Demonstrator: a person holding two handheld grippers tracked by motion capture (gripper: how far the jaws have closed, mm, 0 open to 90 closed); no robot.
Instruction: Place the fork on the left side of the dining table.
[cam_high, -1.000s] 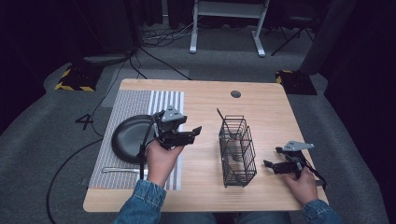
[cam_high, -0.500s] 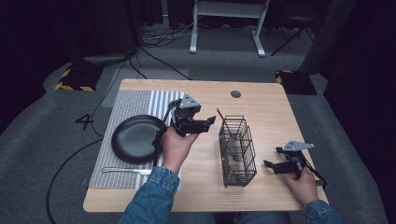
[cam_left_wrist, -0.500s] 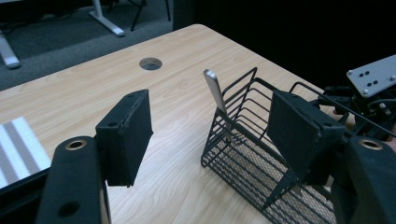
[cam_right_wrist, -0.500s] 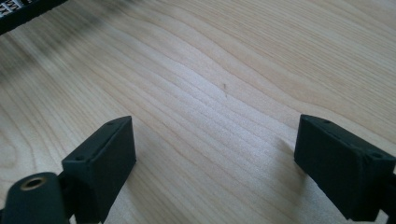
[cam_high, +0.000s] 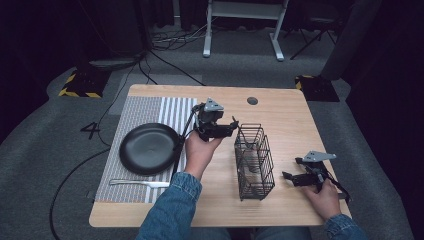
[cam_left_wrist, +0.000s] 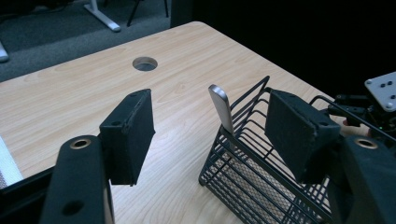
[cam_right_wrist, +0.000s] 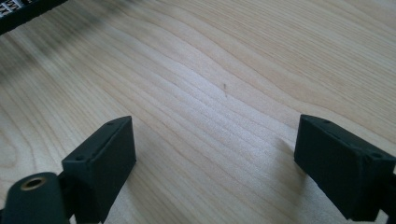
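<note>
High view, left gripper (cam_high: 226, 126) now nearer the wire basket (cam_high: 254, 161) than half a second ago, right gripper (cam_high: 295, 176) unmoved on the table (cam_high: 280, 107), left gripper view, jaws spread, empty, metal handle (cam_left_wrist: 221, 108) in basket between them, right gripper view, jaws wide, empty.

Left gripper (cam_high: 227, 127): raised mid-surface, held in the left hand (cam_high: 200, 150), jaws wide apart, nothing between them. Left forearm in a denim sleeve (cam_high: 167, 212) reaches forward from the bottom edge. Right gripper (cam_high: 292, 170): low at the near right, held in the right hand (cam_high: 322, 197), jaws spread wide, empty, close above the surface (cam_right_wrist: 224, 88).
</note>
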